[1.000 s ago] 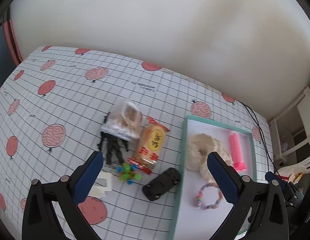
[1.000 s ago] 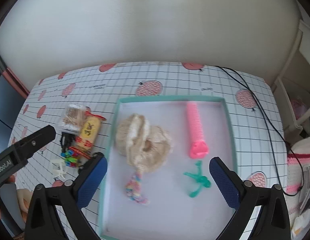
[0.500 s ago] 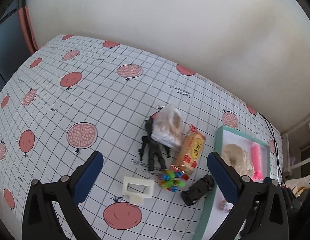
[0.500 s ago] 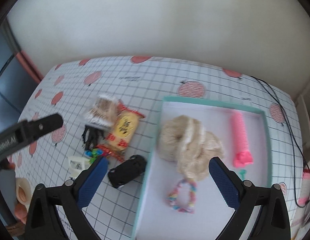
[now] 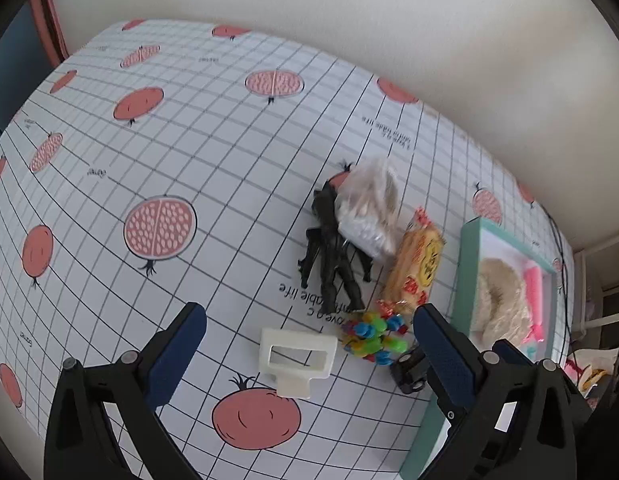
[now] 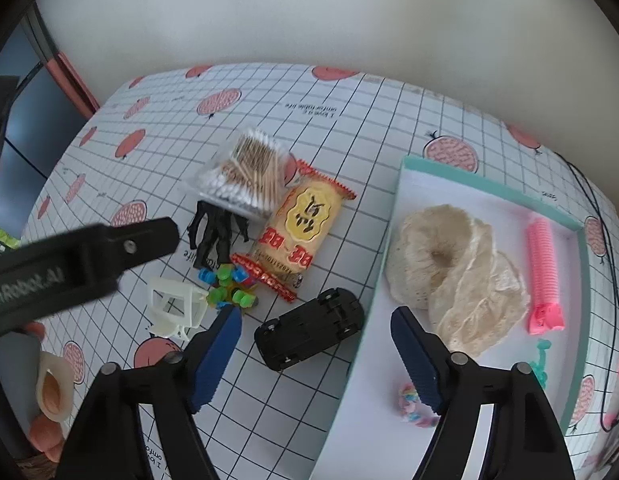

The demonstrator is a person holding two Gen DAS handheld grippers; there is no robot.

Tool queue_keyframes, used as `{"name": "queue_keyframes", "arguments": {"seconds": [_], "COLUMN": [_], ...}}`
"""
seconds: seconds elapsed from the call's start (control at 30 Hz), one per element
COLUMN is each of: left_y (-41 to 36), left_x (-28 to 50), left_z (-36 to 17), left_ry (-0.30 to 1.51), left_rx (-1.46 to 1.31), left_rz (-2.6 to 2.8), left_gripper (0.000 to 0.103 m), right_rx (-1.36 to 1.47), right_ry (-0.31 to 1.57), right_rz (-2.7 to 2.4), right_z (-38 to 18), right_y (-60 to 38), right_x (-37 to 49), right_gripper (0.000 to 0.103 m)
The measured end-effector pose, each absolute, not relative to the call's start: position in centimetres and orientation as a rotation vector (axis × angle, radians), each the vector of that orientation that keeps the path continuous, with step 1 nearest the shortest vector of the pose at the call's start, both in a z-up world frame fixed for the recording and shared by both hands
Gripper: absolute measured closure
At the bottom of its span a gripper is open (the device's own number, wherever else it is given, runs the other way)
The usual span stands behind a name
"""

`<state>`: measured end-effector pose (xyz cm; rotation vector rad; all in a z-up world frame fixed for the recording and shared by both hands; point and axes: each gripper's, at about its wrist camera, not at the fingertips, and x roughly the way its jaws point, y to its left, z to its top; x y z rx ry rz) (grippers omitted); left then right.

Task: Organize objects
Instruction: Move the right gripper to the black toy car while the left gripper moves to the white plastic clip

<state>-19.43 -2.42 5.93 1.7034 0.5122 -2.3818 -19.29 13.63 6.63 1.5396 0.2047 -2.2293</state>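
Both grippers spread wide, empty. Right gripper (image 6: 317, 322) hangs over black car (image 6: 309, 334), which lies on the cloth (image 5: 213, 152) just beside tray (image 6: 485, 188). Left gripper (image 5: 309, 330) over white clip (image 5: 296, 354), near beads (image 5: 373, 338).

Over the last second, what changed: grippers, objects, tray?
Both open grippers swung left, off the teal tray and toward the loose pile. The left gripper now frames the white plastic clip; the right gripper frames the black toy car, upside down on the cloth. Nothing was gripped or released. The snack packet, cotton swabs and tray contents stayed where they were.
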Motion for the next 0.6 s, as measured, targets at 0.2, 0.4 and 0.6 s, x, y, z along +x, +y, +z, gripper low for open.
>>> {"name": "queue_keyframes", "arguments": {"seconds": [0.2, 0.4, 0.6], "left_y": [-2.2, -2.2, -2.1], "left_x": [-19.4, -19.3, -19.0], "left_z": [4.3, 3.6, 3.3], "left_ry": [0.504, 0.507, 0.515], "left_rx": [1.757, 1.780, 1.792], "left_rz": [-2.344, -2.326, -2.318], "left_gripper": [0.001, 0.009, 0.013], "right_rx": [1.551, 1.579, 1.599], "right_ry": [0.246, 0.252, 0.223], "right_rz": [-2.183, -2.156, -2.146], "right_z": [5.7, 4.9, 4.5], "right_y": [12.8, 12.6, 12.5], "right_x": [-18.9, -18.8, -18.7], "right_gripper": [0.028, 0.032, 0.043]}}
